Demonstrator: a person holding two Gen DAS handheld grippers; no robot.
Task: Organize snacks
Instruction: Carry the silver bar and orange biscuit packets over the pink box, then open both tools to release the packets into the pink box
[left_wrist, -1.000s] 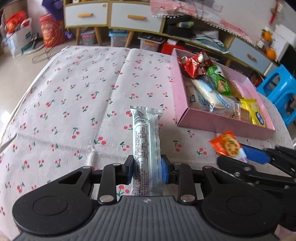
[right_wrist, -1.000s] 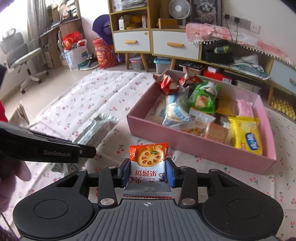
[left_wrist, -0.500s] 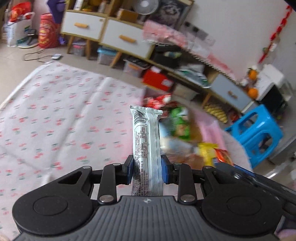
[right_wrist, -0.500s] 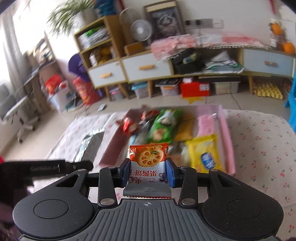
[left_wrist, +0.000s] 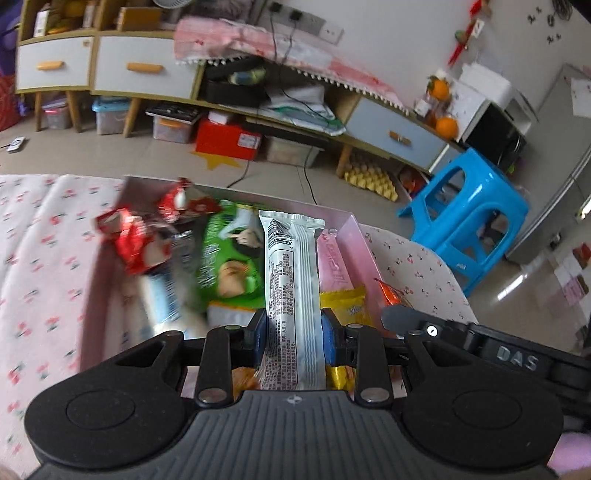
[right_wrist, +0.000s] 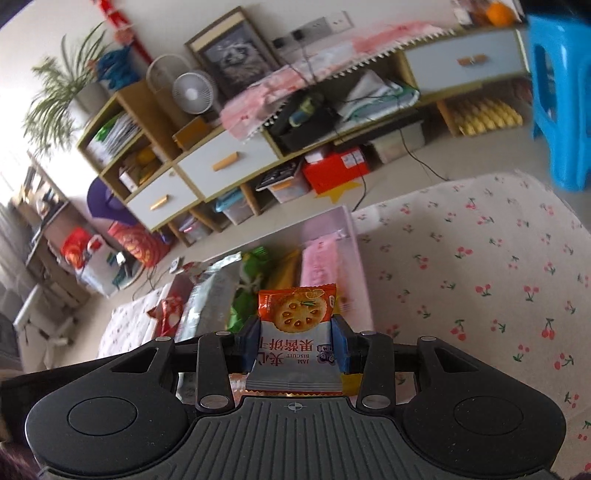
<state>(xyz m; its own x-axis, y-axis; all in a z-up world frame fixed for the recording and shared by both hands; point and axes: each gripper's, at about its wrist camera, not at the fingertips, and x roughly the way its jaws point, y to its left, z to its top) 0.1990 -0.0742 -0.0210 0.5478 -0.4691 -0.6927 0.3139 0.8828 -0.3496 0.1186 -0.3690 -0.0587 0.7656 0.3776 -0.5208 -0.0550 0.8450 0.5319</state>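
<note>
A: What does each tool carry?

B: The left tool (left_wrist: 293, 330) pinches a long silver snack bar (left_wrist: 291, 280) between its blue pads, bar standing up out of the grip. The right tool (right_wrist: 295, 341) pinches an orange jam-biscuit packet (right_wrist: 297, 314) the same way.

A: Where are they relative to the container?

B: Both hang over the pink box (left_wrist: 360, 236), which sits on the cherry-print desk (right_wrist: 480, 280) and already holds red, green, yellow and pink packets. The silver bar is over the green packet (left_wrist: 229, 258) and the pink packet (left_wrist: 334, 260).

A: Which step is this?

B: Judged as delivery: two snacks carried in, neither let go.

A: What does the next move call for?

B: Lowering each tool into a free gap, then spreading the pads, keeping the two tools apart.
</note>
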